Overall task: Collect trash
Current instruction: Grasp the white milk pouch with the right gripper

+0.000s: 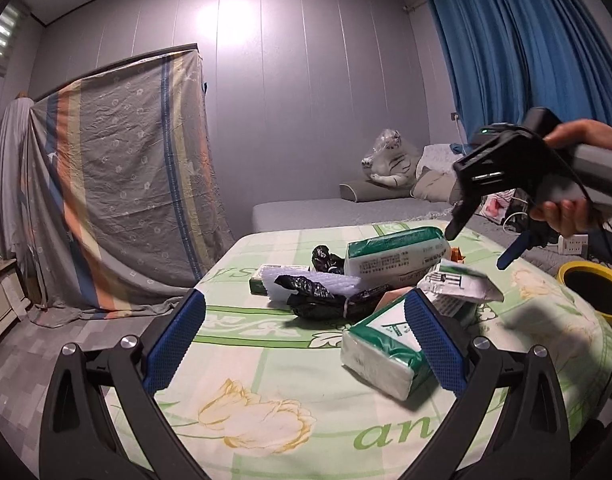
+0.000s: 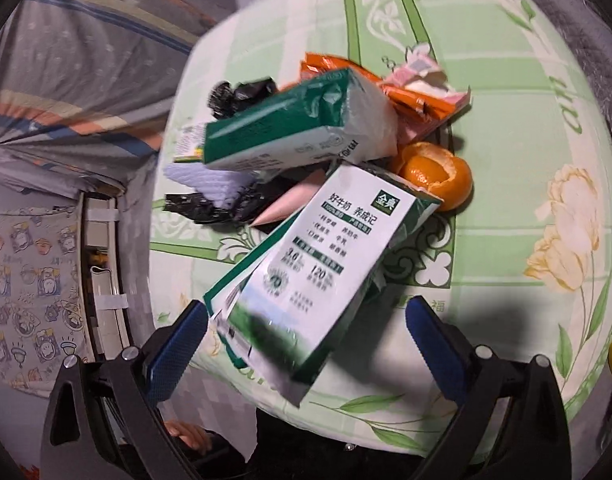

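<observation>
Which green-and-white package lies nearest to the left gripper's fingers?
The tissue pack at the table's front, beside the left gripper's right finger; the other pack lies farther back.

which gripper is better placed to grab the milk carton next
Right. The right hand-held gripper is open directly over the milk carton, whose near end lies between its fingers. The left hand-held gripper, also open, is lower, beside the tissue pack.

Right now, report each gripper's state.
Left gripper: open, holding nothing.
Right gripper: open, over the milk carton, not gripping it.
</observation>
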`<state>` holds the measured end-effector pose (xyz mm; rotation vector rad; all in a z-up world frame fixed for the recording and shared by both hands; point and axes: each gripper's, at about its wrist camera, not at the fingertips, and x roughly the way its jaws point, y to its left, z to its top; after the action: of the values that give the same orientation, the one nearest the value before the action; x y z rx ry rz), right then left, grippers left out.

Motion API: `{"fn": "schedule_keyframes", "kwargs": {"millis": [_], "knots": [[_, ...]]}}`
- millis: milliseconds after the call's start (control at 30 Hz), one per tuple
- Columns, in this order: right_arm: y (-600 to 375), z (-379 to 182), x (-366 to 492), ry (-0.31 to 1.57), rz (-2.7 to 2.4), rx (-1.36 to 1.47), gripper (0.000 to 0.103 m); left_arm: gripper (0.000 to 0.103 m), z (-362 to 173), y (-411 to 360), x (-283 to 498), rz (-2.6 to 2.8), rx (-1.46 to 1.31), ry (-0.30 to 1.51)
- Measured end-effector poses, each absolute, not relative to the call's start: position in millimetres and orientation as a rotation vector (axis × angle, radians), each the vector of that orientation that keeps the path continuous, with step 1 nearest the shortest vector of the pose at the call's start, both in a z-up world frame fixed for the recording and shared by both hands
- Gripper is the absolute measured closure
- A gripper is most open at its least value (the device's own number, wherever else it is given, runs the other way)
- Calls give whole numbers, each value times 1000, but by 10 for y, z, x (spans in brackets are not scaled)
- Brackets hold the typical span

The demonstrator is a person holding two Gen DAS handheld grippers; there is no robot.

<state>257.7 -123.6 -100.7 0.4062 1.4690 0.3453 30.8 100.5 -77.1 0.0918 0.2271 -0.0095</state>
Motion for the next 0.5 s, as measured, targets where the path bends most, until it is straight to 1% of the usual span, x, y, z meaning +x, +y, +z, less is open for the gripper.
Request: {"fn": "schedule_keyframes", "kwargs": {"millis": [167, 267, 333, 367, 400, 433, 500], "knots": [[-1151, -1227, 2797, 1557, 271, 364, 7, 7, -857, 1017, 286, -26, 130, 221], [-1092, -1355, 2899, 1580, 236, 339, 7, 7, -918, 1010, 348, -42, 131, 260], [-1048, -1374, 2930, 1577, 254, 309, 15, 7, -943, 1041, 394, -47, 102, 294], [-1021, -1373, 2932, 1578, 270, 287, 24, 7, -944, 1064, 425, -67, 82, 319], [-1006, -1386, 2933, 1581, 268, 266, 31, 7, -945, 1092, 441, -75, 68, 328], [-1013, -1402, 2945, 1577, 262, 250, 34, 7, -948, 1108, 450, -73, 61, 333], [-1054, -1369, 2924, 1555, 267, 226, 46, 7, -963, 1144, 530, -53, 66, 366]]}}
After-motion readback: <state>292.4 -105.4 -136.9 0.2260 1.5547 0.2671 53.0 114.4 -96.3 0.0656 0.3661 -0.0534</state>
